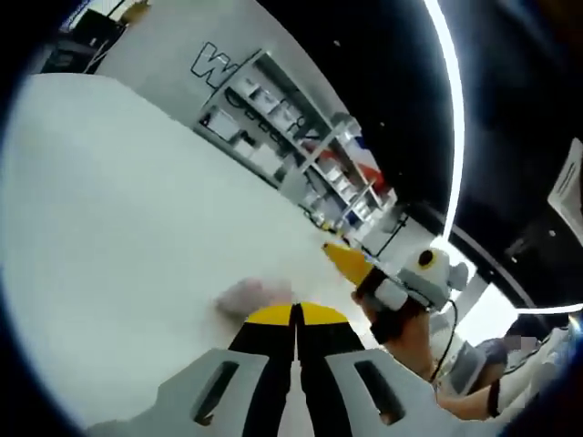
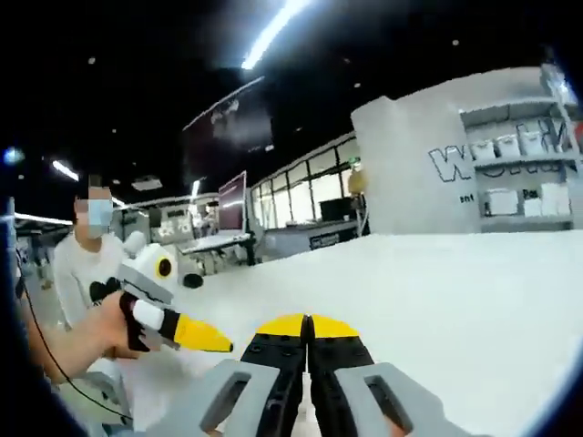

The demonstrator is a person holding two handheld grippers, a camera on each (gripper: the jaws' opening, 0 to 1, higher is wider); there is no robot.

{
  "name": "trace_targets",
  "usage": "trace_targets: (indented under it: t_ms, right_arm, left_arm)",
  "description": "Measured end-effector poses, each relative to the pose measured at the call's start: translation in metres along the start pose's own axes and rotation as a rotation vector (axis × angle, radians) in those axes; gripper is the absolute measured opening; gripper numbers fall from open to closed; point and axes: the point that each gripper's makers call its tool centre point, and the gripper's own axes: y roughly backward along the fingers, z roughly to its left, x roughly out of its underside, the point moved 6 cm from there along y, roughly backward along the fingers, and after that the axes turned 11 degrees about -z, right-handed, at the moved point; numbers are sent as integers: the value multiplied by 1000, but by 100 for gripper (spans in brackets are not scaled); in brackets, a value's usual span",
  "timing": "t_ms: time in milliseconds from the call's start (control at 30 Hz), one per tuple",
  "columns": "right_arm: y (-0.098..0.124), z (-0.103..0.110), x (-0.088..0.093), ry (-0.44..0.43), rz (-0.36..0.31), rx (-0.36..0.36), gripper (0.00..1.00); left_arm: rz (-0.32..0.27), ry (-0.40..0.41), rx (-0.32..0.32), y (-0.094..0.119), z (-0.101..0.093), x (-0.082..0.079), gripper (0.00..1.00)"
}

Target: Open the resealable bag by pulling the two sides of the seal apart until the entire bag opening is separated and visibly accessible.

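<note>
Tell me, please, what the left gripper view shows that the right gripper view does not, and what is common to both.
Left gripper view: a faint, blurred pale patch on the table, just past the shut jaws of the left tool; I cannot tell if it is the bag. Right gripper view: desks with monitors in the background, and the right tool, jaws shut. Shared: the white table, the shelving with large lettering, and a hand holding the other tool.

Left tool point(image 1: 296, 314) jaws pressed together, right tool point(image 2: 307, 325) jaws pressed together, each hand-held, facing one another
</note>
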Motion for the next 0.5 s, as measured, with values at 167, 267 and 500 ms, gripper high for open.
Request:
trace_targets:
  t_ms: [167, 267, 500]
  right_arm:
    - [-2, 1, -6, -58, -9, -82, 0]
    - [-5, -2, -7, -82, -2, -94, 0]
    - [-12, -15, -14, -121, 22, -123, 0]
  left_arm:
    - [-28, 19, 53, 8, -2, -8, 1]
    - [-15, -77, 51, 9, -4, -8, 1]
    - [28, -268, 31, 5, -1, -4, 10]
